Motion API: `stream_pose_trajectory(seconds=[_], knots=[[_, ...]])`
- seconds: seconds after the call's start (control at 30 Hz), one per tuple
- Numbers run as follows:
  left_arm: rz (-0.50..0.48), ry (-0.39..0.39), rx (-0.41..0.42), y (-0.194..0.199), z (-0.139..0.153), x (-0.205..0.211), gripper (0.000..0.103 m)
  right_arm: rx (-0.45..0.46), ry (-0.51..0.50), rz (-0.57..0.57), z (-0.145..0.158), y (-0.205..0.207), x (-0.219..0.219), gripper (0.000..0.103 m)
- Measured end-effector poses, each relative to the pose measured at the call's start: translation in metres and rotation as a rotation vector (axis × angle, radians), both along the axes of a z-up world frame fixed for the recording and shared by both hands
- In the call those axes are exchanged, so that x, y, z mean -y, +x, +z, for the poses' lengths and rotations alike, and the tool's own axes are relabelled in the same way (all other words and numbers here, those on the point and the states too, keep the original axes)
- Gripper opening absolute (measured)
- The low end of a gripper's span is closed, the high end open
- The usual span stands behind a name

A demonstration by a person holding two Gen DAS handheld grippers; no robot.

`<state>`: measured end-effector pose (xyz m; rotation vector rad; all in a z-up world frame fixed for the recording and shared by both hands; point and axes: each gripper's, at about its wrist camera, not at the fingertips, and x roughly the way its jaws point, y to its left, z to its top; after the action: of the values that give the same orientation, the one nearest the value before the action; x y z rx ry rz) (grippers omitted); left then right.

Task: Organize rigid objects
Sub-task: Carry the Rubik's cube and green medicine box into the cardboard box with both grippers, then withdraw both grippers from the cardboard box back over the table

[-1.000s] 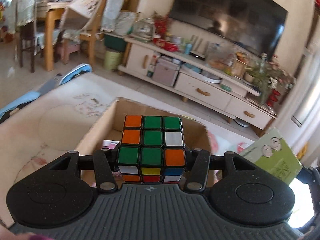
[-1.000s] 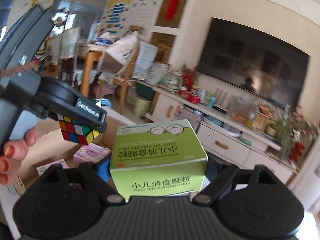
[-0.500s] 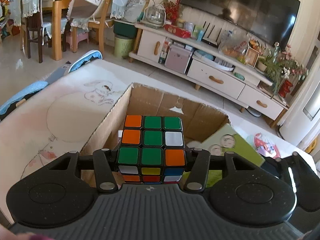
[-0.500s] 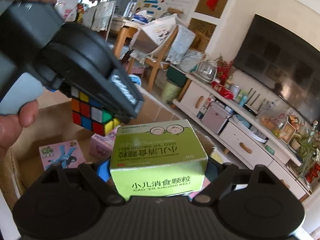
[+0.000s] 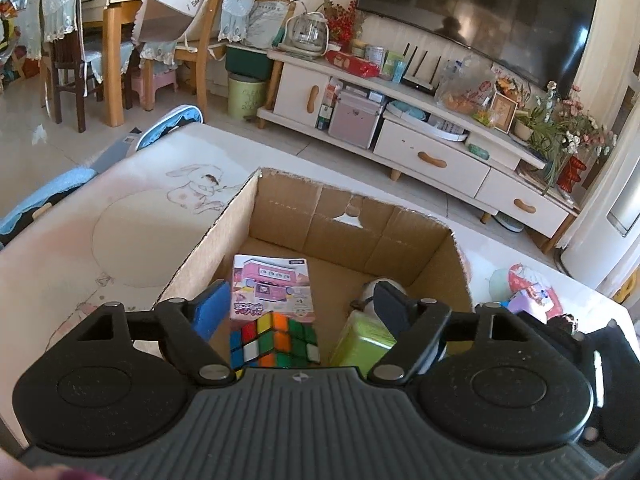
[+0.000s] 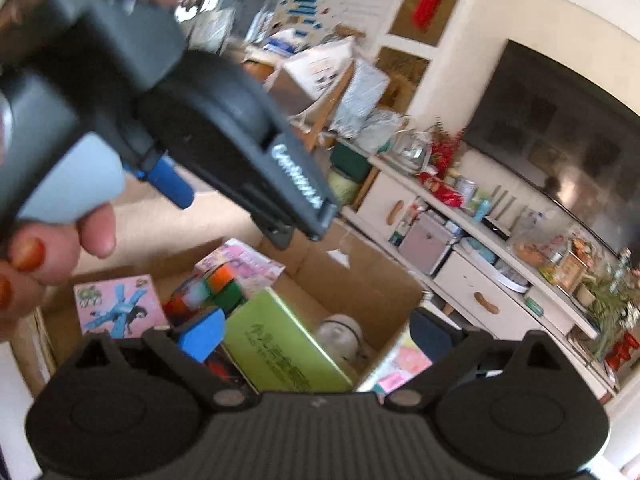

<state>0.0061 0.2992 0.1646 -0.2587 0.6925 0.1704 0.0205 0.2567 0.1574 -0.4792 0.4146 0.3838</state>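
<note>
An open cardboard box [image 5: 224, 236] stands on the table. Inside it lie a Rubik's cube [image 5: 274, 340], a green medicine box [image 5: 360, 340], a pink toy box [image 5: 272, 284] and a white round object [image 5: 372, 286]. My left gripper [image 5: 298, 304] is open above the box, with the cube lying loose below its fingers. My right gripper [image 6: 316, 332] is open too, over the green medicine box [image 6: 280, 344], which lies tilted inside the cardboard box [image 6: 360, 276]. The cube [image 6: 212, 288] and a pink card [image 6: 120, 306] also show there.
The left gripper's body [image 6: 200, 128] and the hand holding it fill the upper left of the right wrist view. A cloth with a rabbit drawing [image 5: 132, 216] covers the table. Pink packets [image 5: 532, 292] lie right of the box. A TV cabinet [image 5: 420, 136] stands beyond.
Both grippers opened. The cube dropped from the left gripper into the box, and the green medicine box dropped from the right gripper into it beside the cube.
</note>
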Motion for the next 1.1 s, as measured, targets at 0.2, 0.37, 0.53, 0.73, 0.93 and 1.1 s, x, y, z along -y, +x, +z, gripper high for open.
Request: stream_pose_trajectory(seconds=[0.2, 0.37, 0.53, 0.73, 0.93, 1.1], knots=[[-0.012, 0.004, 0.018, -0.003, 0.002, 0.005, 0.101, 0.04, 0.07, -0.079, 0.006, -0.026, 0.025, 0.099], [-0.026, 0.011, 0.022, -0.004, -0.001, 0.011, 0.102, 0.064, 0.117, -0.158, 0.004, -0.041, 0.046, 0.099], [-0.039, 0.029, 0.023, -0.005, -0.002, 0.014, 0.102, 0.055, 0.172, -0.225, -0.003, -0.05, 0.065, 0.099], [-0.065, 0.047, 0.025, -0.005, -0.002, 0.017, 0.103, 0.043, 0.189, -0.262, -0.012, -0.056, 0.082, 0.099], [-0.096, 0.06, 0.037, -0.009, -0.003, 0.015, 0.103, 0.039, 0.201, -0.289, -0.019, -0.061, 0.097, 0.099], [-0.145, -0.028, 0.088, -0.013, -0.005, 0.015, 0.103, 0.031, 0.213, -0.319, -0.025, -0.062, 0.11, 0.099]])
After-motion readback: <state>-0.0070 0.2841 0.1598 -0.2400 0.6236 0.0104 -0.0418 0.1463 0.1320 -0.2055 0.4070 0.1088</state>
